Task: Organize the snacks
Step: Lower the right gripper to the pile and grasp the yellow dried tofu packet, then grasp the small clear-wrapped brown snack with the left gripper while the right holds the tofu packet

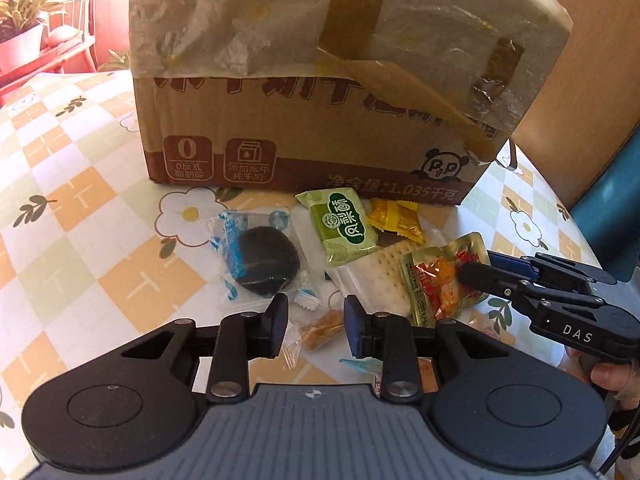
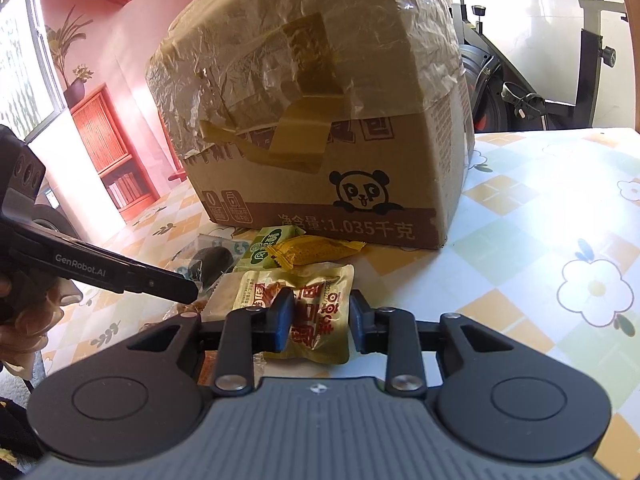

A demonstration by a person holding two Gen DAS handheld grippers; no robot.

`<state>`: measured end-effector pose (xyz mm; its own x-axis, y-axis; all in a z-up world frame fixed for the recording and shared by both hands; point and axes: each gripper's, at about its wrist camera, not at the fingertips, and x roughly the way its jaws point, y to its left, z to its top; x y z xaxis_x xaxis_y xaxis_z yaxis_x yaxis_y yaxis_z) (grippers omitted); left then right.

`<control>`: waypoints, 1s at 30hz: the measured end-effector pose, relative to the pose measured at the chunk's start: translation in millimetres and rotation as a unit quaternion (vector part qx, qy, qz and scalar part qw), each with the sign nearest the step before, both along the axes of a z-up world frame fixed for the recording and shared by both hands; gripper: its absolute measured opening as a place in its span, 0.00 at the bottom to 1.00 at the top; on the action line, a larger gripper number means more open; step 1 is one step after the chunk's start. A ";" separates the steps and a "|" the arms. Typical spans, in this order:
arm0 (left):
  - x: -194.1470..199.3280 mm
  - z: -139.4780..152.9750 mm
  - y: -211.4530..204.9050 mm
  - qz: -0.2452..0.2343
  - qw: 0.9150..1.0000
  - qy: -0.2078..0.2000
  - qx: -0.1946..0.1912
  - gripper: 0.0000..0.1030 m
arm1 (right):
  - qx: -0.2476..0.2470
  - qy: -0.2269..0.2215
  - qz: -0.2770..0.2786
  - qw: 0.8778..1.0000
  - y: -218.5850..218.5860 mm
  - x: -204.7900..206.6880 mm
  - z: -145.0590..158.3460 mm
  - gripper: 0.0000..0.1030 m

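Pickup step: both grippers down on the snack pile just in front of the taped cardboard box [image 1: 304,128]. Left gripper [image 1: 316,322] narrowed around a small clear-wrapped candy [image 1: 320,330], pads apparently not touching it. Right gripper [image 2: 322,320] nearly closed over the yellow-red pouch [image 2: 304,304]; contact unclear. Next: clamp, lift, carry to the box. Floral checked tablecloth [image 1: 100,240]; pink wall, exercise bike [image 2: 540,60] behind.

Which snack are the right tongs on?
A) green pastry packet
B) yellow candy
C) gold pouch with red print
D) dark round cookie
C: the right tongs straddle the gold pouch with red print, in front of the cardboard box.
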<state>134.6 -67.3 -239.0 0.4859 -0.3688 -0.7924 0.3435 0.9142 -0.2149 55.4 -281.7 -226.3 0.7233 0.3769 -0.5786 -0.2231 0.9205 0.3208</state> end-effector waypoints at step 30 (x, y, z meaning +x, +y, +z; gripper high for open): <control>-14.1 0.4 21.0 -0.009 1.000 -0.021 -0.002 0.34 | 0.008 0.006 -0.003 1.000 -1.3 0.8 -1.1 0.31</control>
<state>120.5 -46.4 -238.6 0.5129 -0.3802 -0.7697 0.3680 0.9074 -0.2031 56.2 -283.0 -227.3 0.7180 0.3828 -0.5813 -0.2144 0.9162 0.3386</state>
